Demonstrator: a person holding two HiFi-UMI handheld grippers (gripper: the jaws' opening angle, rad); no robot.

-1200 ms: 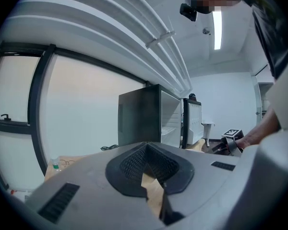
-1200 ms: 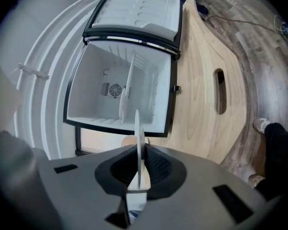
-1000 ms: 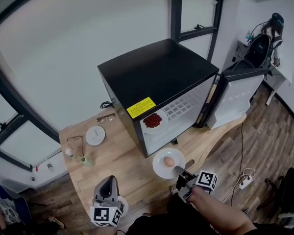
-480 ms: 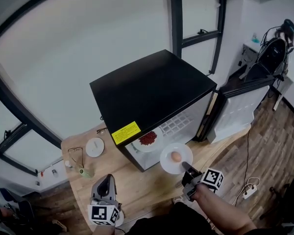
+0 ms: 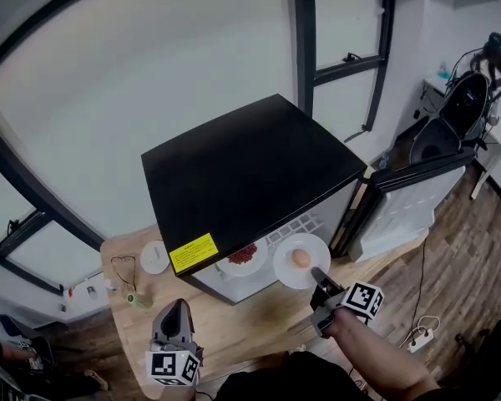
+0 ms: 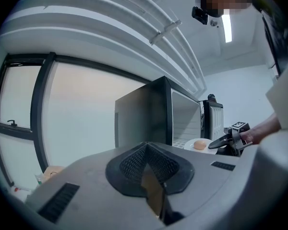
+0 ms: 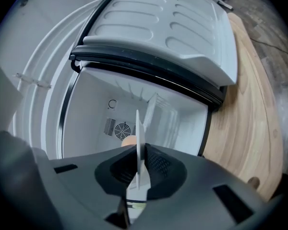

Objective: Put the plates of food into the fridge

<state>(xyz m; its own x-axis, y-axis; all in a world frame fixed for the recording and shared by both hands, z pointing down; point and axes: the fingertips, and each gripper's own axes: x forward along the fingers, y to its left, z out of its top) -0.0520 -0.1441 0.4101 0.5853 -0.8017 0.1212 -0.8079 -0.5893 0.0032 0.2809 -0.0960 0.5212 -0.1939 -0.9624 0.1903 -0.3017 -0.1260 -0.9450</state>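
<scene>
The black mini fridge [image 5: 250,165] stands on the wooden table [image 5: 242,324] with its white-lined door [image 5: 405,203] swung open to the right. A white plate of red food [image 5: 240,258] rests inside on the lower shelf. My right gripper [image 5: 321,281] is shut on the rim of a white plate with an egg [image 5: 299,260], held level at the fridge opening. In the right gripper view that plate [image 7: 138,143] runs edge-on between the jaws, facing the fridge's white interior [image 7: 120,114]. My left gripper [image 5: 175,316] hovers low at the front left, shut and empty.
A small white dish [image 5: 154,256], a pair of glasses [image 5: 123,266] and a small green bottle [image 5: 138,299] lie on the table's left end. A power strip [image 5: 422,328] lies on the wood floor at right. A dark backpack [image 5: 468,94] sits beyond the door.
My right gripper has lifted the egg plate off the table and carried it up to the fridge opening, beside the red-food plate. The left gripper has shifted slightly.
</scene>
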